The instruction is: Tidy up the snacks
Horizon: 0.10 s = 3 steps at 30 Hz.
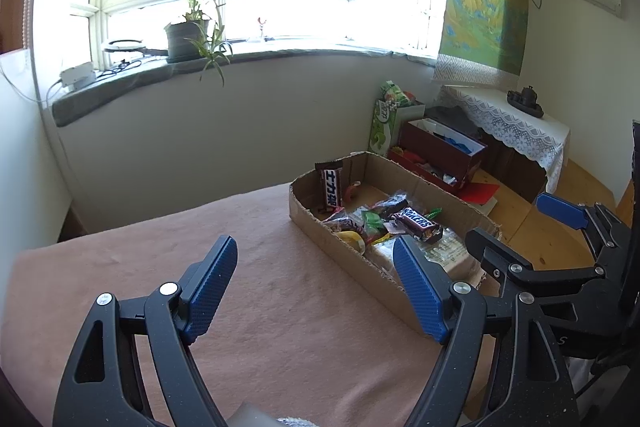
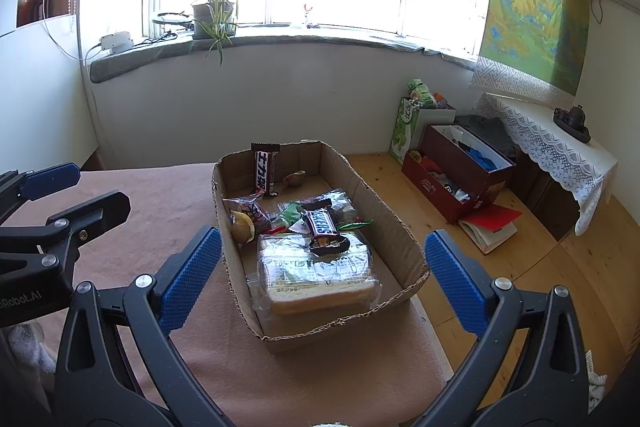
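A shallow cardboard box (image 2: 404, 239) (image 1: 308, 223) sits on the pink-covered table and holds several snacks. A Snickers bar (image 2: 322, 225) (image 1: 418, 223) lies on a wrapped bread pack (image 2: 316, 275). A second chocolate bar (image 2: 265, 171) (image 1: 331, 187) leans upright on the far wall. Small candies and a round yellow bun (image 2: 243, 225) lie between them. My right gripper (image 2: 322, 279) hangs open above the box's near end, empty. My left gripper (image 1: 316, 287) is open over bare cloth to the left of the box, also empty.
The pink tablecloth (image 1: 256, 299) stretches left of the box. Beyond the table's right edge lies a wooden floor (image 2: 532, 279) with a red box (image 2: 456, 179) of items, a green bag (image 2: 404, 131) and a lace-covered cabinet (image 2: 552, 151). A potted plant (image 2: 214, 13) stands on the windowsill.
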Tool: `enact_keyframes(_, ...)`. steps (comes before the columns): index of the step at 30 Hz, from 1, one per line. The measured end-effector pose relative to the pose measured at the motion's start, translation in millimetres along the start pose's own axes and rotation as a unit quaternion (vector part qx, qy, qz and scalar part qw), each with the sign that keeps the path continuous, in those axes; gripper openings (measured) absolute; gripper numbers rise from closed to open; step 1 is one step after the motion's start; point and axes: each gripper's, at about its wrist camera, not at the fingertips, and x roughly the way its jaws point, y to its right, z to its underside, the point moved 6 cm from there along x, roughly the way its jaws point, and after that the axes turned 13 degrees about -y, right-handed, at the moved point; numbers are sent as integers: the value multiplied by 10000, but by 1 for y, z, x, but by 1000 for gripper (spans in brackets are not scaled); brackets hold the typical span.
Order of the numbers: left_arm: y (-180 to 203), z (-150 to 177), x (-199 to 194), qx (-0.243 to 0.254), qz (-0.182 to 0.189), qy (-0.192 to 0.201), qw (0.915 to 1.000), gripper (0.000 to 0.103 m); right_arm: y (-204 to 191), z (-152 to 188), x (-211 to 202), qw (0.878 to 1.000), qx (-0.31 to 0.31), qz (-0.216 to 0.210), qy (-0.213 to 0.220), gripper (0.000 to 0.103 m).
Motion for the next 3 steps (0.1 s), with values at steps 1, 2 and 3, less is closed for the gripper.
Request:
enact_keyframes(1, -1, 0, 0, -7, -3, -8, 10000, 80, -1, 0, 0, 10000, -6, -1, -4, 103)
enact_keyframes(2, -3, 1, 0, -20, -5, -11, 10000, 80, -2, 0, 1, 10000, -8, 0, -10, 103)
enact_keyframes(3, -4, 1, -1, -36, -10, -10, 10000, 80, -3, 0, 1, 10000, -10, -4, -15, 103)
